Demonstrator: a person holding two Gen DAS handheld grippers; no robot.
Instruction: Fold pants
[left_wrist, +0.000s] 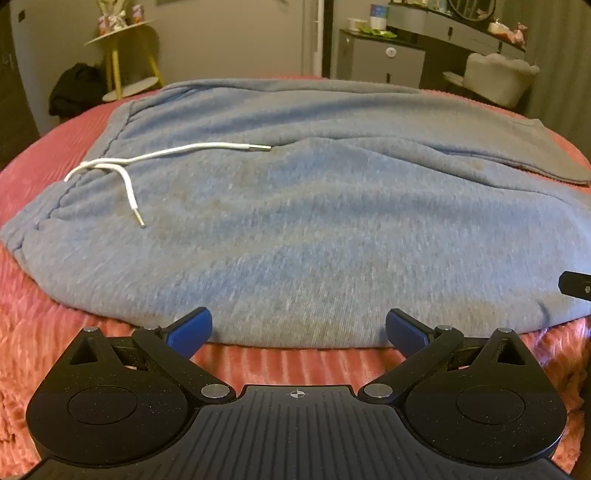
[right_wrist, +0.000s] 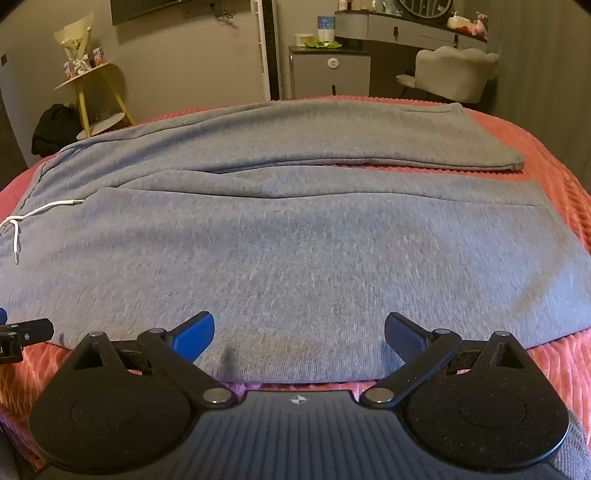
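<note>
**Asker:** Grey fabric fills both views — what is it, and where does it lie?

**Describer:** Sweatpants (right_wrist: 295, 236), spread flat on a pink ribbed bedspread (right_wrist: 546, 147). In the right wrist view, going left to right: the waistband sits at the left edge with a white drawstring (right_wrist: 22, 218) lying loose on it, then the two legs run side by side toward the right, and their cuffs end at upper right, a thin strip of bedspread showing between them.

**Asker:** What are the grippers doing?

**Describer:** Left gripper (left_wrist: 298, 330) is at the bottom of its frame, blue fingers spread wide at the pants' near edge, gripping nothing. Right gripper (right_wrist: 299, 332) matches it — jaws spread apart over the near leg's edge, nothing between them.

**Asker:** How far along is the folding?

**Describer:** Barely begun, I judge. The pants lie laid out, with no fold visible. Bringing one leg over the other and folding lengthwise both remain.
</note>
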